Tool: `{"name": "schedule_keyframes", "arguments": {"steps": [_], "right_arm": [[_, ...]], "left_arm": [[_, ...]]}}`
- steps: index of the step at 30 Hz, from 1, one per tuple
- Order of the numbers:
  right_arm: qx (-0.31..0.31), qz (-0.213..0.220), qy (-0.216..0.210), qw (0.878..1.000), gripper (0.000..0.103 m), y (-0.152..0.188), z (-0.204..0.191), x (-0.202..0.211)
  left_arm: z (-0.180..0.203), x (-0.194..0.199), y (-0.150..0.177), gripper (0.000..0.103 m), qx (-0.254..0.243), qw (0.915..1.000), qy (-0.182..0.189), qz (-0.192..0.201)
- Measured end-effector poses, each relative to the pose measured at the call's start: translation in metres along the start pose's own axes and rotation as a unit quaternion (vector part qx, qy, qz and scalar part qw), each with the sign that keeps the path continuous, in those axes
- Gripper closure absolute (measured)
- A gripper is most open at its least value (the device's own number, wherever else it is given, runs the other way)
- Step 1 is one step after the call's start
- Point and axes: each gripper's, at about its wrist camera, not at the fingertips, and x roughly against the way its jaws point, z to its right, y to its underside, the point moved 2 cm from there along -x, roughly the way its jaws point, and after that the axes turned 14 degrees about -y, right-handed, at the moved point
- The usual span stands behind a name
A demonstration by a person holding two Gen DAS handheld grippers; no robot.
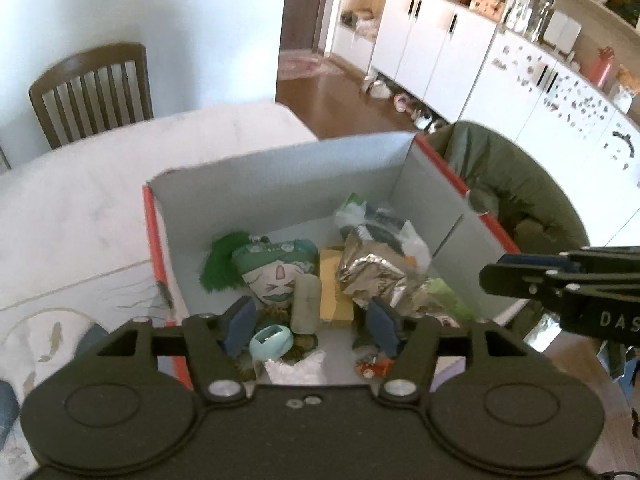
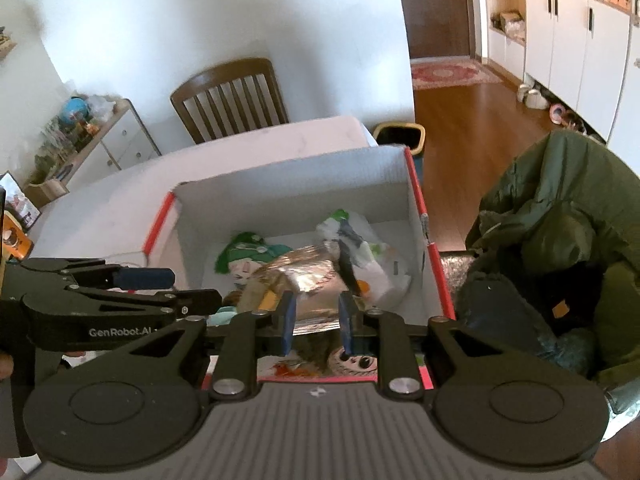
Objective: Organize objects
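Foil bag (image 2: 310,280) perhaps touching half-parted right claw (image 2: 316,320); left claw (image 1: 312,322) released, empty.

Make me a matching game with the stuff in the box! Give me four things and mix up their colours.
Things:
1. crinkly foil packet
2. flat rectangular block
3. small oval plastic ring
4. feathery tuft on the cartoon-face doll

Colours:
A. dark green
B. silver
C. light blue
D. yellow

Pairs: 1-B, 2-D, 3-C, 4-A
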Motion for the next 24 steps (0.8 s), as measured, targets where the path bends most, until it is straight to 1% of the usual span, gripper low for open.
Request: {"name": "schedule_keyframes", "arguments": {"steps": [1,3,4,5,6,7,10,13,16,21,24], "right_arm": [[0.001,0.004,-0.001,1.0,0.08,0.001,-0.005,0.004],[-0.001,0.009,-0.004,1.0,0.075,0.004,-0.013,0.01],[-0.003,0.011,-0.007,1.0,0.067,0.006,-0.017,0.014],[-0.005,0.014,-0.014,1.0,0.062,0.008,-0.02,0.017],[-0.005,0.02,-0.02,1.0,0.052,0.01,-0.025,0.021],[-0.004,0.025,-0.021,0.999,0.048,0.012,-0.03,0.024],[-0.004,0.034,-0.025,0.999,0.047,0.015,-0.042,0.032],[-0.001,0.045,-0.023,0.999,0.043,0.02,-0.053,0.039],[0.01,0.055,-0.017,0.998,0.041,0.023,-0.065,0.045],[0.022,0.074,-0.008,0.997,0.032,0.028,-0.086,0.053],[0.029,0.083,-0.011,0.996,0.026,0.031,-0.096,0.056]], "left_arm": [[-0.002,0.007,0.001,0.038,0.0,1.0,0.002,0.007],[-0.005,0.018,0.003,0.037,0.0,0.9998,0.004,0.018],[-0.007,0.023,0.003,0.035,-0.001,0.9997,0.005,0.024],[-0.009,0.028,0.005,0.032,-0.002,0.9995,0.006,0.03],[-0.011,0.033,0.006,0.032,-0.002,0.9994,0.006,0.035],[-0.012,0.038,0.007,0.031,-0.003,0.9991,0.007,0.042],[-0.02,0.055,0.011,0.027,-0.005,0.9983,0.008,0.058],[-0.029,0.068,0.016,0.022,-0.003,0.9978,0.011,0.066],[-0.036,0.077,0.021,0.021,-0.004,0.9972,0.009,0.074],[-0.05,0.091,0.029,0.017,-0.003,0.996,0.011,0.088],[-0.056,0.097,0.034,0.013,-0.005,0.9953,0.009,0.097]]}}
